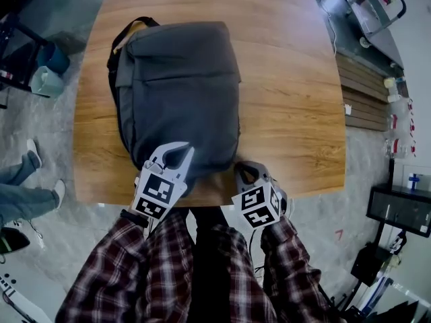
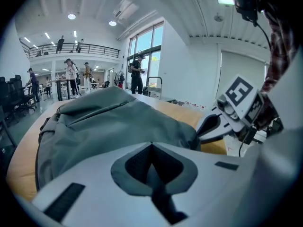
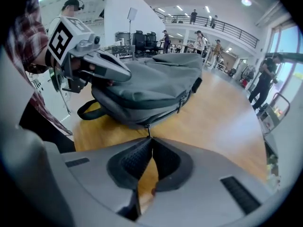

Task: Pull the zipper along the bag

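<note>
On the wooden surface [image 1: 296, 99] the grey bag [image 1: 182, 86] is laid flat. Fingers of the right gripper [image 3: 152, 138] are clamped on the zipper pull [image 3: 147, 129]. Those of the left gripper [image 2: 151, 144] are together and pressed onto the fabric. By a skewed tug the zipper pull may be slipped free, or the bag dragged.

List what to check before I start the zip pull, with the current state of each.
1. Right gripper shut on the zipper pull: ok.
2. Left gripper jaws together, tips against the bag: ok. Fabric actually pinched: cannot tell.
3. Bag lying flat on the table: ok.
4. Zipper track along the bag's side unobstructed where visible: ok.
5. Bare table beside the bag for the right gripper's travel: ok.
</note>
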Tool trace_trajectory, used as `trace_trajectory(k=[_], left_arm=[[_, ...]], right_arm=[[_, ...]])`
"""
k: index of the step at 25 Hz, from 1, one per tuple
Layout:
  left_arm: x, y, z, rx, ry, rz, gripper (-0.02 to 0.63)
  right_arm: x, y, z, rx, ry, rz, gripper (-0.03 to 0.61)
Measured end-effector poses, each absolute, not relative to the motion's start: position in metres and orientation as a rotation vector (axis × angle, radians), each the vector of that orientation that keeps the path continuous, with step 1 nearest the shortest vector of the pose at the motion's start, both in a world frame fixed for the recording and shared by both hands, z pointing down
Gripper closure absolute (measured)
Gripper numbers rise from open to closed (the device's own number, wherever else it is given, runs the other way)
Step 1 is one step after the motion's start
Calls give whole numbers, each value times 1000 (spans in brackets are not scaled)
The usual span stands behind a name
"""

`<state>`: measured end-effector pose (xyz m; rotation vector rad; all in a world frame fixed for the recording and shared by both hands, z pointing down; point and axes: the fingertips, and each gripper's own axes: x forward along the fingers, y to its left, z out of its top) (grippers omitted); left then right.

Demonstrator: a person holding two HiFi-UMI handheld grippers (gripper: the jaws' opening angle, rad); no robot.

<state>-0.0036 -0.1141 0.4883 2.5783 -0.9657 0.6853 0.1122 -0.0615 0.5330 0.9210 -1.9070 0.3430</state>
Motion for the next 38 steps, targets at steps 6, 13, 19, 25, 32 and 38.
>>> trace_trajectory(k=[6, 13, 19, 25, 32, 38], left_arm=[[0, -106, 495, 2610, -898, 731, 604], [-4, -101, 494, 2661, -821, 772, 604], [-72, -151, 498, 2535, -1085, 979, 603], [-58, -148, 447, 2376, -1260, 797, 603], [-40, -104, 496, 2422, -1222, 850, 603], [-36, -95, 508, 2534, -1248, 862, 604]], right_arm=[[140, -115, 543, 979, -1862, 373, 562], [138, -128, 544, 989, -1870, 442, 568], [79, -85, 536, 886, -2014, 537, 569], [11, -62, 521, 829, -2160, 686, 569], [-19, -33, 531, 650, -2146, 531, 569], [-7, -40, 547, 518, -2053, 157, 569]])
